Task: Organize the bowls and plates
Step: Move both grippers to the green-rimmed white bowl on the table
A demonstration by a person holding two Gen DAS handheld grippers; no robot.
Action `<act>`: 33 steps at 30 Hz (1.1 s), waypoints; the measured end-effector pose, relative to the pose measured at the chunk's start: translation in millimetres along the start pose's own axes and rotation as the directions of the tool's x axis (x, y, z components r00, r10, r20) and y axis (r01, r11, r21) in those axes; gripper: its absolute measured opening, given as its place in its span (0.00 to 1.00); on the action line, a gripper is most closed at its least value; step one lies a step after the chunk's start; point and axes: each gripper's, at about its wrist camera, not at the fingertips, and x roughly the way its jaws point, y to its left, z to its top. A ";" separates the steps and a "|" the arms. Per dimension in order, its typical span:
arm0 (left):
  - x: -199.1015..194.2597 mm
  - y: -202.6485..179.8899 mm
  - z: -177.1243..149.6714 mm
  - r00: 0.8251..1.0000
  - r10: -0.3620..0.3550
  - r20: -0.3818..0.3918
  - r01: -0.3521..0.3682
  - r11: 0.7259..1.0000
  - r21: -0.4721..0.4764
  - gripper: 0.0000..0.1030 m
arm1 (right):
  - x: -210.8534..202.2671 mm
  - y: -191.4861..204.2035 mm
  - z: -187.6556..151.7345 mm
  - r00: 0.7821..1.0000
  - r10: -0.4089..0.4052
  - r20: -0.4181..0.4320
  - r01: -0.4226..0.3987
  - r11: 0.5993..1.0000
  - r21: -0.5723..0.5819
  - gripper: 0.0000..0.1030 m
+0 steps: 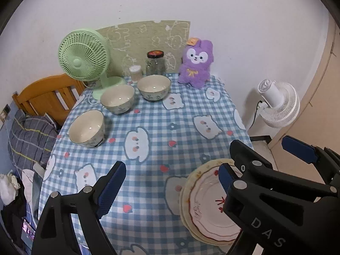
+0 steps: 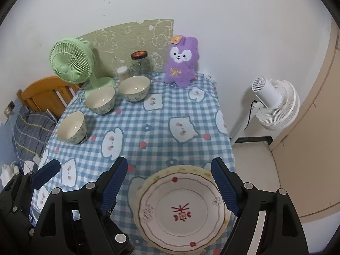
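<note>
Stacked plates (image 2: 180, 210) at table's (image 2: 153, 114) near right corner. Three bowls (image 2: 101, 100) along far left edge. Left gripper (image 1: 172, 189) and right gripper (image 2: 170, 184) both spread, holding nothing.

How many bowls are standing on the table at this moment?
3. One bowl stands near the table's left edge, one in front of the green fan, one before the glass jar. None looks hidden.

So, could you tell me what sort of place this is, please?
Most likely a bedroom at home: a wooden bed frame with bedding stands beside the small table, a plush toy sits on it, and a standing fan is nearby.
</note>
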 end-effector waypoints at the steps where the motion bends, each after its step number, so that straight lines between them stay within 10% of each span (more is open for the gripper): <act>1: 0.0 5.1 1.3 1.000 -0.007 -0.002 0.007 1.000 -0.004 0.88 | -0.2 5.2 2.0 1.000 -0.004 -0.001 0.004 1.000 -0.003 0.81; 33: 39.6 174.1 40.9 1.000 -0.028 0.004 0.028 0.997 0.071 0.85 | 49.6 177.6 40.9 0.995 -0.098 0.020 0.097 0.994 0.049 0.81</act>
